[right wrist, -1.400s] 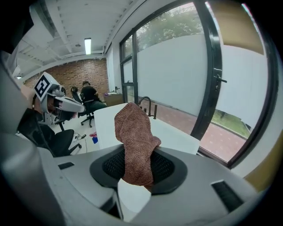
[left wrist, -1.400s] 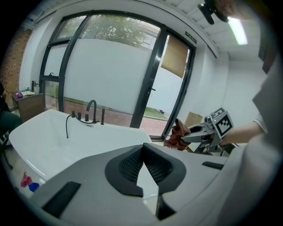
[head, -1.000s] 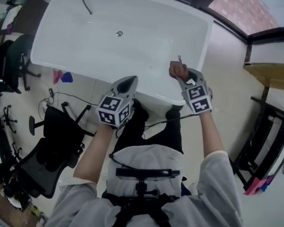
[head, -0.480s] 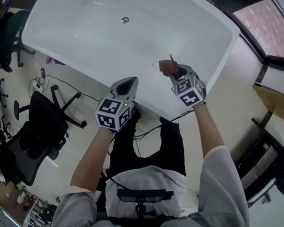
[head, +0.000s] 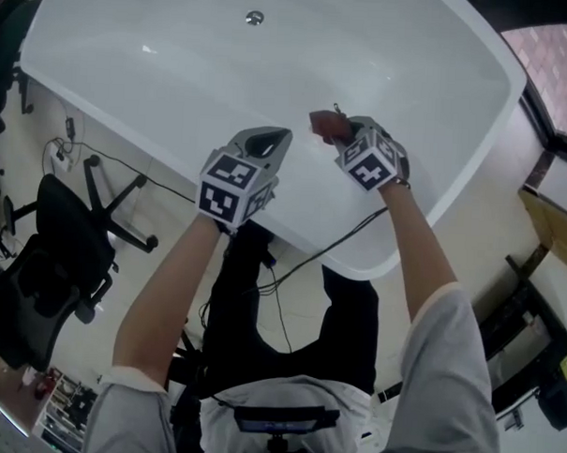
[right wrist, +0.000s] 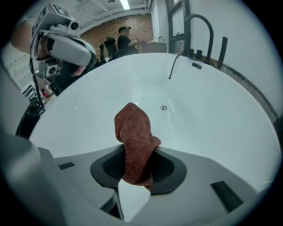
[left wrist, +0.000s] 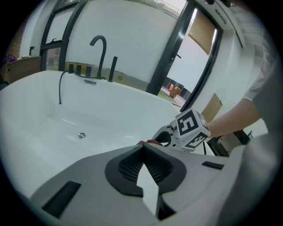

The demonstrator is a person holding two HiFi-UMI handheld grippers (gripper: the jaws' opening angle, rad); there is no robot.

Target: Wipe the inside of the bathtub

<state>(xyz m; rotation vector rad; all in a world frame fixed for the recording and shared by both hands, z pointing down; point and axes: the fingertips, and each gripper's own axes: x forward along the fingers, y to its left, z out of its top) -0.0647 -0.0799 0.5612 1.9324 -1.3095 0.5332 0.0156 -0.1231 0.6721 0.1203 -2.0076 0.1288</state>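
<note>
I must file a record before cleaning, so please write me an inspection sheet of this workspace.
Surface: white bathtub, inside holds only the drain and a black hose.
Job's things: reddish-brown cloth, held over the tub.
Clutter: nothing seen in the tub.
Grippers: right gripper jaws shut on the cloth; left gripper jaws together, empty.
Cables: black cable from the right gripper over the tub rim; loose cables on the floor.
Surroundings: black faucet, office chair, people far behind.

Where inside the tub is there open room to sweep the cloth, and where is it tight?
Bare: the bathtub floor round the drain, and the whole stretch between it and the near rim. Crowded: the near wall where the right tongs grip the red cloth beside the left tongs, and the far rim with the faucet and hose.
</note>
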